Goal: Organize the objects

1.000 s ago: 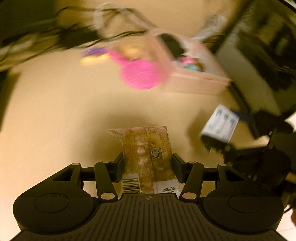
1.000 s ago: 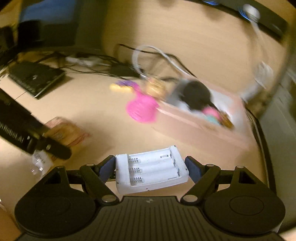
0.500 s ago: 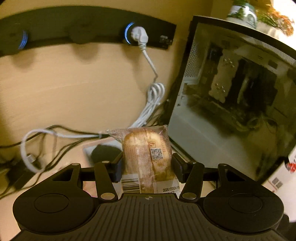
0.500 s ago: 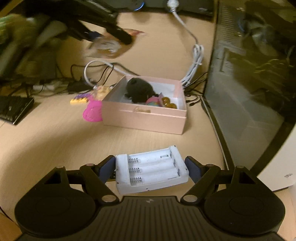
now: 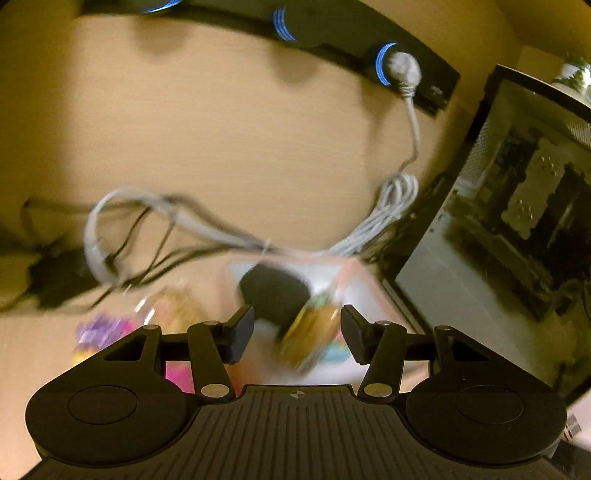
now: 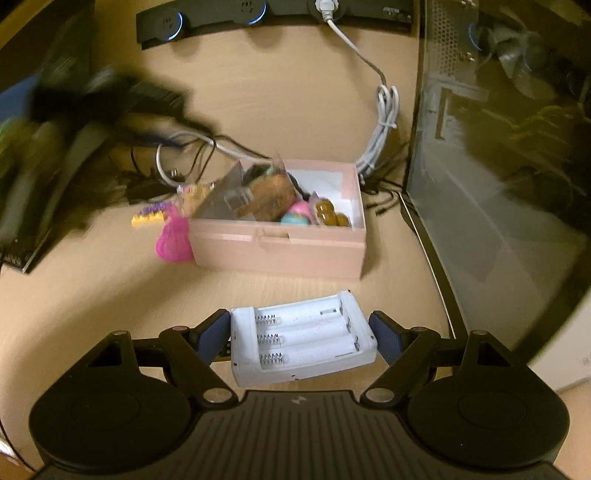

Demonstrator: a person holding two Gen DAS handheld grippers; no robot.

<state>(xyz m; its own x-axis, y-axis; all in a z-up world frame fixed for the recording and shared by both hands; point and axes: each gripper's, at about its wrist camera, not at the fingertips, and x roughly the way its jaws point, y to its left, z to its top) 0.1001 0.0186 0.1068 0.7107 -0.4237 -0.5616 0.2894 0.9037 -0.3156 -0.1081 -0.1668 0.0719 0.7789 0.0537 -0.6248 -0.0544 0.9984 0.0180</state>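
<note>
My left gripper (image 5: 297,334) is open and empty above the pink box (image 5: 364,280). The wrapped bread packet (image 5: 310,332) lies blurred below the jaws, inside the box; the right wrist view shows it (image 6: 258,192) tilted among a black object, a pink-blue ball (image 6: 297,216) and brown items. My right gripper (image 6: 299,338) is shut on a white battery holder (image 6: 301,338), held above the desk in front of the pink box (image 6: 277,251). The left gripper shows as a dark blur (image 6: 99,103) at upper left.
A pink brush (image 6: 173,238) and a yellow-purple toy (image 6: 147,216) lie left of the box. A glass-sided computer case (image 6: 498,166) stands at right. White and black cables (image 6: 384,125) run behind the box to a black socket strip (image 6: 273,14).
My left gripper opened and let go of the bread packet, which dropped into the pink box. My right gripper keeps hold of the battery holder and has come closer to the box.
</note>
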